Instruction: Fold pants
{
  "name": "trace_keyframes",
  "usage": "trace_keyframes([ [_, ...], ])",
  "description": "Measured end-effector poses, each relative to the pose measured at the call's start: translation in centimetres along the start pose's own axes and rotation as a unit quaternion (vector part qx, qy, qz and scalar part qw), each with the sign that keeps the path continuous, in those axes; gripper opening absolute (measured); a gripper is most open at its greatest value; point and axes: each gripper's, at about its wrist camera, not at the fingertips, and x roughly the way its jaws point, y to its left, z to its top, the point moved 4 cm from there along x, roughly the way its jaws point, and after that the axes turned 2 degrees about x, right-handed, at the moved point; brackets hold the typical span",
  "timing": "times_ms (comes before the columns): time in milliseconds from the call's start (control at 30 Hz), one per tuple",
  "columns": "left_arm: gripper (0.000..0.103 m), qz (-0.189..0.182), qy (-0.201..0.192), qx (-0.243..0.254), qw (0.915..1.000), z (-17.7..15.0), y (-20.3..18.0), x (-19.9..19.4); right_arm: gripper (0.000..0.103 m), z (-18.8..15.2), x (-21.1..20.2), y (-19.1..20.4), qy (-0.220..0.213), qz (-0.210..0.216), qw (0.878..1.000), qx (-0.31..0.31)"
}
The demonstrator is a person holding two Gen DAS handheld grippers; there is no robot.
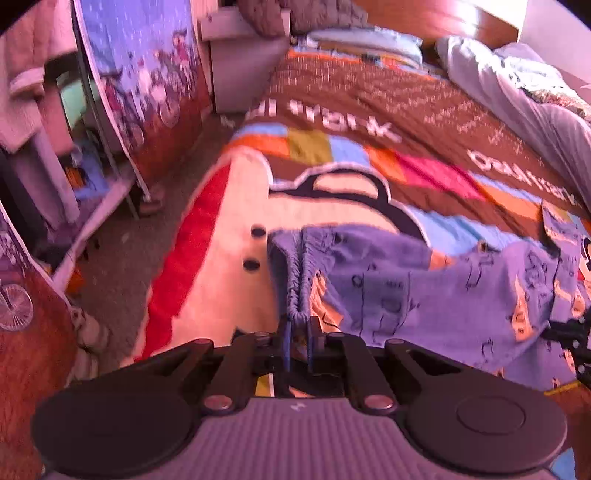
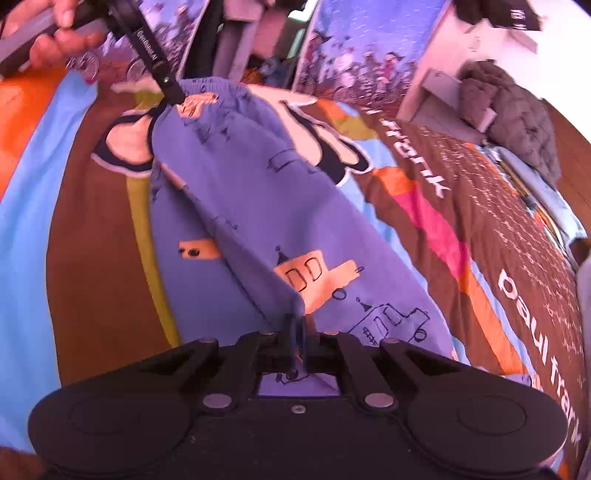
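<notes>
Blue children's pants (image 1: pixel 424 295) with orange vehicle prints lie on a colourful bedspread (image 1: pixel 332 110). My left gripper (image 1: pixel 298 328) is shut on the gathered elastic waistband (image 1: pixel 295 280), lifted slightly off the bed. My right gripper (image 2: pixel 300 328) is shut on a raised fold of the pants (image 2: pixel 258 206) near the leg end. In the right wrist view the left gripper (image 2: pixel 173 94) shows at the far waistband corner, held by a hand (image 2: pixel 55 33). The right gripper's edge (image 1: pixel 572 339) shows at the right of the left wrist view.
The bed has a crumpled pale duvet (image 1: pixel 517 92) and a pillow (image 1: pixel 369 40) at the far end. A printed curtain (image 1: pixel 147 74) and a rack of clothes (image 1: pixel 55 147) stand left of the bed, across carpeted floor (image 1: pixel 118 240). A grey blanket (image 2: pixel 517 122) lies on a white cabinet (image 1: pixel 240 62).
</notes>
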Motion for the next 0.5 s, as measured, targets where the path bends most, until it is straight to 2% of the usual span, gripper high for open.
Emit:
trace_keyframes([
  [100, 0.008, 0.015, -0.009, 0.019, 0.9997, 0.1, -0.3, -0.3, 0.000, -0.4, -1.6, -0.3, -0.027, 0.000, 0.998, 0.065],
  [167, 0.008, 0.030, 0.002, 0.027, 0.9992, -0.2, -0.4, 0.4, 0.000, -0.8, -2.7, 0.3, -0.043, -0.002, 0.995, 0.091],
  [233, 0.011, 0.042, 0.022, 0.032, 0.9984, -0.6, -0.5, 1.5, 0.000, -1.5, -3.0, 1.4, -0.039, -0.010, 0.994, 0.098],
  [333, 0.029, 0.065, 0.027, 0.037, 0.9968, -0.8, -1.1, 1.5, 0.004, -2.5, -1.7, 2.5, -0.015, -0.013, 0.995, 0.103],
  [367, 0.040, 0.071, 0.018, 0.037, 0.9966, -0.8, -1.5, 0.9, 0.006, -2.5, -1.8, 2.5, -0.017, -0.014, 0.994, 0.110],
  [400, 0.056, 0.066, 0.008, 0.041, 0.9970, -0.8, -1.9, 0.2, 0.017, -2.5, -2.2, 2.2, -0.021, -0.011, 0.992, 0.125],
  [433, 0.065, 0.058, -0.002, 0.047, 0.9972, -0.9, -2.4, -0.6, 0.034, -2.3, -2.9, 1.7, -0.028, -0.003, 0.989, 0.147],
  [467, 0.074, 0.055, -0.014, 0.053, 0.9970, -1.0, -3.1, -1.5, 0.042, -2.3, -3.9, 1.2, -0.038, 0.005, 0.985, 0.169],
  [500, 0.079, 0.054, -0.027, 0.059, 0.9964, -1.1, -3.9, -2.3, 0.058, -2.5, -4.7, 0.7, -0.047, 0.007, 0.981, 0.188],
])
